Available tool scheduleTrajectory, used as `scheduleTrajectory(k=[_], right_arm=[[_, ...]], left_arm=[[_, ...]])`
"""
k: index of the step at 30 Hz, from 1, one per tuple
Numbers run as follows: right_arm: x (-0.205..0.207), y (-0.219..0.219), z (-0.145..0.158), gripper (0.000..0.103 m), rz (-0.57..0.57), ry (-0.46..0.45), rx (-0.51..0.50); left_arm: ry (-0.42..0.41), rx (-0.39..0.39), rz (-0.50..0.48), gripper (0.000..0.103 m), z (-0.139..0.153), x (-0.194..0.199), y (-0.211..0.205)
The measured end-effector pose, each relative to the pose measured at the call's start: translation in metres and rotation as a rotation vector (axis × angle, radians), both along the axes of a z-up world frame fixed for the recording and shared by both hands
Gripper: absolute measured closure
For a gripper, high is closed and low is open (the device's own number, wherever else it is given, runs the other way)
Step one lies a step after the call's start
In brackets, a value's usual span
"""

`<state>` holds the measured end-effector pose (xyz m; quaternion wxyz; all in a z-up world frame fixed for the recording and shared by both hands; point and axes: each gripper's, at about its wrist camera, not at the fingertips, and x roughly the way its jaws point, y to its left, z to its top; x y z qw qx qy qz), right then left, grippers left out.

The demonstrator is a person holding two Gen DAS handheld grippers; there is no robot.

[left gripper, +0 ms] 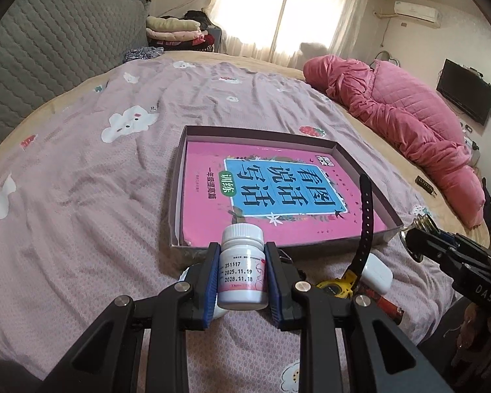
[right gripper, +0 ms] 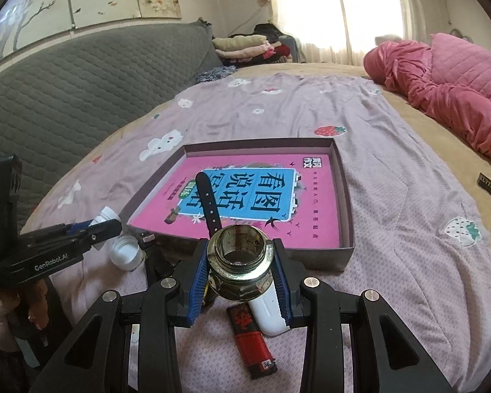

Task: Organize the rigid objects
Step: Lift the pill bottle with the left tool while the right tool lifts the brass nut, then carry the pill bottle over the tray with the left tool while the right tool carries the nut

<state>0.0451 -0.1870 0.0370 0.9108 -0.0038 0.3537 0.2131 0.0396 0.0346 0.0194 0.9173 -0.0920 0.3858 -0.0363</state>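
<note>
My left gripper is shut on a white pill bottle, held upright just short of the shallow box. A pink book lies in the box. My right gripper is shut on a shiny metal threaded fitting, in front of the box and the book. A black watch strap stands up behind the fitting and also shows in the left wrist view. The left gripper appears at the left of the right wrist view with the bottle.
On the lilac sheet before the box lie a red-black lighter, a white case, a white jar and a yellow tape measure. A pink quilt lies at the right. A grey padded headboard runs along the left.
</note>
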Motion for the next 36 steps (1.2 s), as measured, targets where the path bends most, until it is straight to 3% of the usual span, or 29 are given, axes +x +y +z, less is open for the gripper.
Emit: scheduleTrajectory(k=[14,36], right_arm=[[0.025,-0.004,0.014,0.066,-0.037,-0.073,-0.012],[0.047,-0.009,0.019,0.066,-0.067,-0.116,-0.036]], left_arm=[[-0.044,0.047,-0.006,0.076,0.006,0.021,-0.003],[-0.043,0.024,0.003,0.076,0.002,0.055,0.002]])
